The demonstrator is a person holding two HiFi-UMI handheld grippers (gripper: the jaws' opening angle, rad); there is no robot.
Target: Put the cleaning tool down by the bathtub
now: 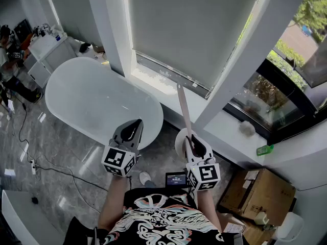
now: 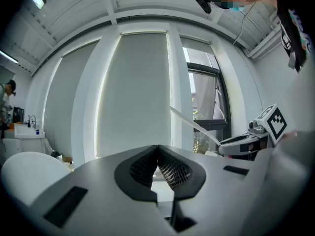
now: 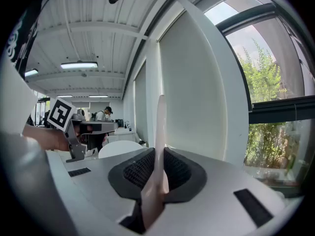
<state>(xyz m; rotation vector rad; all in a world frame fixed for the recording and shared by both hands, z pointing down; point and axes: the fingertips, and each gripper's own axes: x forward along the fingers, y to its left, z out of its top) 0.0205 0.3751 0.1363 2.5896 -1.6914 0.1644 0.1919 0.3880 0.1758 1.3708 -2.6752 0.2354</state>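
The white oval bathtub [image 1: 97, 103] stands on the marble floor to the left, under the blinded window. My right gripper [image 1: 193, 143] is shut on the cleaning tool, whose long pale handle [image 1: 184, 111] points up and away, with a round white head [image 1: 180, 141] just below the jaws. In the right gripper view the handle [image 3: 160, 132] runs up between the pads of the right gripper [image 3: 158, 168]. My left gripper [image 1: 134, 125] hovers over the tub's near end, shut and empty; its pads meet in the left gripper view [image 2: 157, 163], where the handle [image 2: 194, 124] also shows.
A window ledge [image 1: 240, 137] runs to the right with a small green item [image 1: 265, 149] on it. A cardboard box [image 1: 258, 193] sits at lower right. A white cabinet [image 1: 48, 50] and a person [image 1: 7, 50] are far left. Cables [image 1: 30, 162] lie on the floor.
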